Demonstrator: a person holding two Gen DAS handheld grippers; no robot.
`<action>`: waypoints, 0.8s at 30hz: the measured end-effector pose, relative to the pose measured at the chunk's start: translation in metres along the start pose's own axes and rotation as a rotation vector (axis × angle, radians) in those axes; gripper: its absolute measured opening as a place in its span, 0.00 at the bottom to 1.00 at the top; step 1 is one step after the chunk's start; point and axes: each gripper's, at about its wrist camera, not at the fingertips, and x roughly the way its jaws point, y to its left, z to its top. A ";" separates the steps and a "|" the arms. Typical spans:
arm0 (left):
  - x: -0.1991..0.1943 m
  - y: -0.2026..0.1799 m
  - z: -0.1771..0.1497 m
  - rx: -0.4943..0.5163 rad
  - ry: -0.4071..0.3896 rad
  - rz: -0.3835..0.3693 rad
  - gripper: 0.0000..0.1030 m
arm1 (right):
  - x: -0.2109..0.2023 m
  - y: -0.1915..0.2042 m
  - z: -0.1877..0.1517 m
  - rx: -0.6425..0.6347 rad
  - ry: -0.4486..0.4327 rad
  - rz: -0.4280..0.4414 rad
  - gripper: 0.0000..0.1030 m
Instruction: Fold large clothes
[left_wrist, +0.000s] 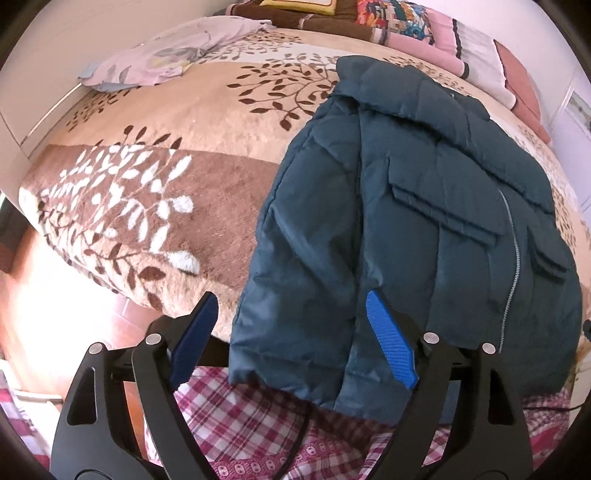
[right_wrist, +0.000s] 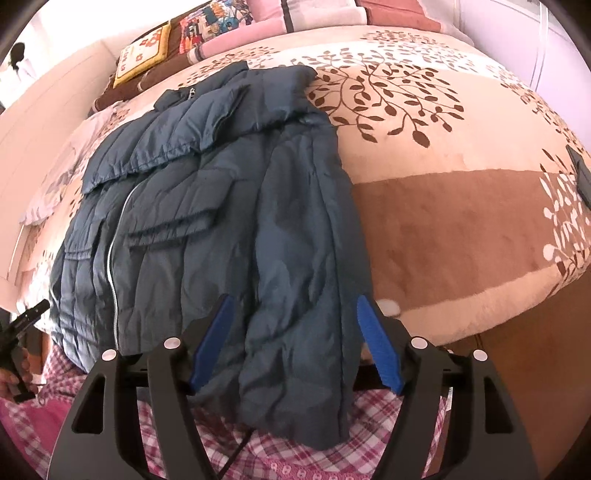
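A dark teal jacket (left_wrist: 424, 206) is laid front-up on the bed (left_wrist: 177, 147), zipped, its sleeves hung over the near edge. The left gripper (left_wrist: 295, 339) is held with jaws wide around one sleeve cuff; the right gripper (right_wrist: 295, 343) likewise, jaws wide around the other sleeve.
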 end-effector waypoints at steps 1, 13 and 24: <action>-0.002 0.000 -0.001 0.001 -0.005 0.000 0.81 | -0.001 0.000 -0.003 0.002 -0.002 0.001 0.68; -0.006 0.005 -0.015 -0.007 0.009 0.011 0.82 | -0.005 -0.001 -0.022 0.015 -0.001 -0.015 0.70; -0.009 0.010 -0.024 -0.025 0.031 0.001 0.83 | -0.014 -0.010 -0.043 0.109 -0.026 -0.005 0.70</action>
